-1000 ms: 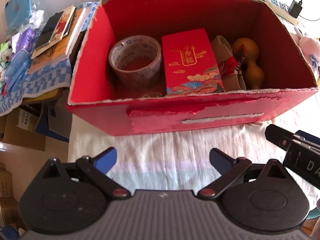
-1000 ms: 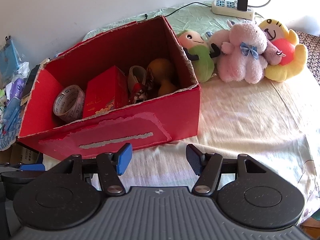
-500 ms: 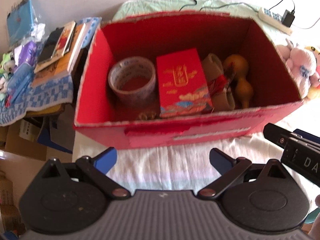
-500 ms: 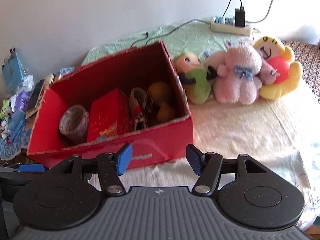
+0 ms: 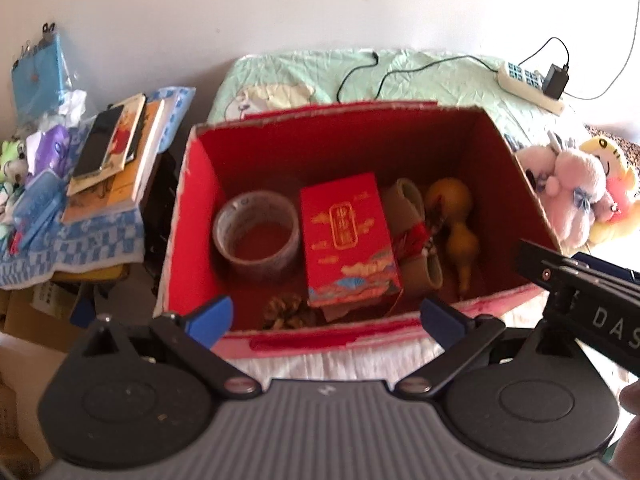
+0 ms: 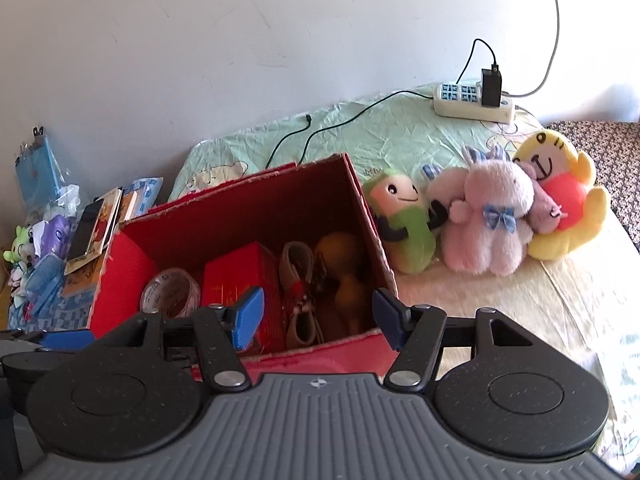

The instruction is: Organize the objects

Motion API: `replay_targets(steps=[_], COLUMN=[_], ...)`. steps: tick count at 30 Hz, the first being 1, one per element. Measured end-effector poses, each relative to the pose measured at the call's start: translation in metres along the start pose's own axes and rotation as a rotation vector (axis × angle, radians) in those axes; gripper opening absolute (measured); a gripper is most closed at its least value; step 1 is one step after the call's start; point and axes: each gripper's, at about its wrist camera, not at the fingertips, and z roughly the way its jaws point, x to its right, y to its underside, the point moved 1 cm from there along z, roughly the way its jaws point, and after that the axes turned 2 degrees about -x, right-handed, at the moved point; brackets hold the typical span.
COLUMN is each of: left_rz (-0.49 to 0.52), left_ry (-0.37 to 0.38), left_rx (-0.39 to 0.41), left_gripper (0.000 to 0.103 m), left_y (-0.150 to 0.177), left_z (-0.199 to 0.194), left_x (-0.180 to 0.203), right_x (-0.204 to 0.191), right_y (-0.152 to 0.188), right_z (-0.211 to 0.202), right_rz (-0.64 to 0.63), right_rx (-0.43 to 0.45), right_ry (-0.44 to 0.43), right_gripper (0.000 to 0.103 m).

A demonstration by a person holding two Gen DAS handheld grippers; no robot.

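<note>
An open red cardboard box (image 5: 192, 216) (image 6: 360, 200) stands on the bed. Inside lie a tape roll (image 5: 256, 232) (image 6: 170, 292), a red gift box (image 5: 348, 240) (image 6: 236, 280), a tan strap with red tassel (image 5: 416, 232), a yellow gourd (image 5: 456, 224) (image 6: 344, 264) and a pine cone (image 5: 286, 312). My left gripper (image 5: 326, 318) is open and empty, above the box's near wall. My right gripper (image 6: 318, 316) is open and empty, above the near wall too; its body shows in the left wrist view (image 5: 580, 292).
Plush toys sit right of the box: a green one (image 6: 404, 224), a pink rabbit (image 6: 488, 216) (image 5: 568, 188) and a yellow one (image 6: 560, 200). A power strip (image 6: 472, 102) with cables lies by the wall. Books (image 5: 116, 152) and clutter cover a side table at left.
Both grippers have risen and pulled back from the box, so the box looks smaller and lower in both views. Both stay open and empty. The box contents have not moved.
</note>
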Motion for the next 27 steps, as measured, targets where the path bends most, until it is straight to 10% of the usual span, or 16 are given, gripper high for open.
replay_targets(steps=[27], left_rz=[-0.004], left_ry=[-0.082], left_rx=[0.075], left_gripper=[0.101], left_y=[-0.019], left_z=[0.023], left_x=[-0.011], right_x=[-0.004], right_y=[-0.010], right_z=[0.033], right_rz=[-0.033], right_rx=[-0.030], right_ry=[-0.018], right_gripper=[0.063])
